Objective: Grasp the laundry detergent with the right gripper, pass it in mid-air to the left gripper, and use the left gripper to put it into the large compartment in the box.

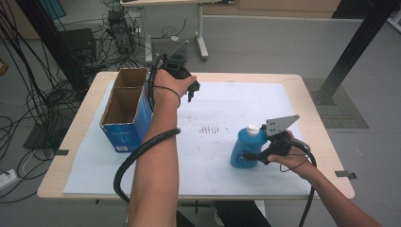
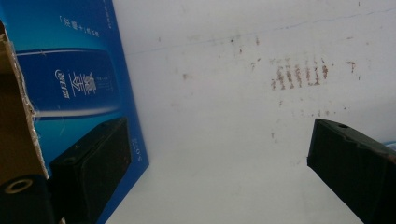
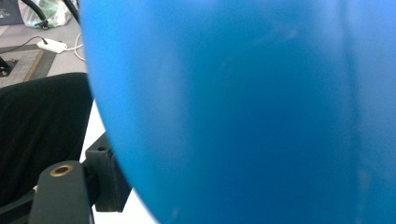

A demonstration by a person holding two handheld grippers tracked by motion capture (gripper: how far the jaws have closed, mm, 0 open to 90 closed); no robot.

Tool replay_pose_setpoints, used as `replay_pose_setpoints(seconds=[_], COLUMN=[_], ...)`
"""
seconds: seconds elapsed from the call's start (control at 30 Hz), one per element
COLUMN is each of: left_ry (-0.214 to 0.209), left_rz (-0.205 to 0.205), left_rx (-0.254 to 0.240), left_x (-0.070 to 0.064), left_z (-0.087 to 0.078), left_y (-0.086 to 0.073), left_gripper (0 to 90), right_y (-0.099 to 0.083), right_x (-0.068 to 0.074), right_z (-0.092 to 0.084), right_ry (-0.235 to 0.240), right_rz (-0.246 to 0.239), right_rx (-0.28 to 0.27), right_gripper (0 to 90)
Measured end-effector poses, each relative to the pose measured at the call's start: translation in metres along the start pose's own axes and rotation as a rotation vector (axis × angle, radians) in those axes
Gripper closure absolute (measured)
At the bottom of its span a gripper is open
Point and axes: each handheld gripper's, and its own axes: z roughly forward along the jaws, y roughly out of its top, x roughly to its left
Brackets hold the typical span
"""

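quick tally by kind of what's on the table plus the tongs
blue bottle: 1
blue cardboard box: 1
white table mat: 1
tongs: 2, left tongs and right tongs
total: 5

In the right gripper view the blue bottle (image 3: 243,107) sits so close to the fingers that it is a blur cut off at three edges, and it hides one finger wholly. In the left gripper view the box (image 2: 70,84) beside the left finger is cropped, its print too blurred to read.
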Motion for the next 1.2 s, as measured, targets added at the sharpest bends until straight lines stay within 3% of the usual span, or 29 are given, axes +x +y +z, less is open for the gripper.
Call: replay_pose_setpoints(seconds=[0.8,1.2], left_ry=[-0.003,0.001], left_rz=[-0.004,-0.007], left_rx=[-0.002,-0.002], left_x=[0.0018,0.0029], left_z=[0.002,0.0005], left_y=[-0.0006,-0.0018], left_gripper=[6.9,6.9], right_y=[-0.0063,-0.007], right_x=[0.0009,0.0001], right_z=[0.0041,0.0039], right_ry=[0.015,0.024], right_rz=[-0.016,-0.013], right_rx=[-0.003,-0.005], right_gripper=[37.1,38.4])
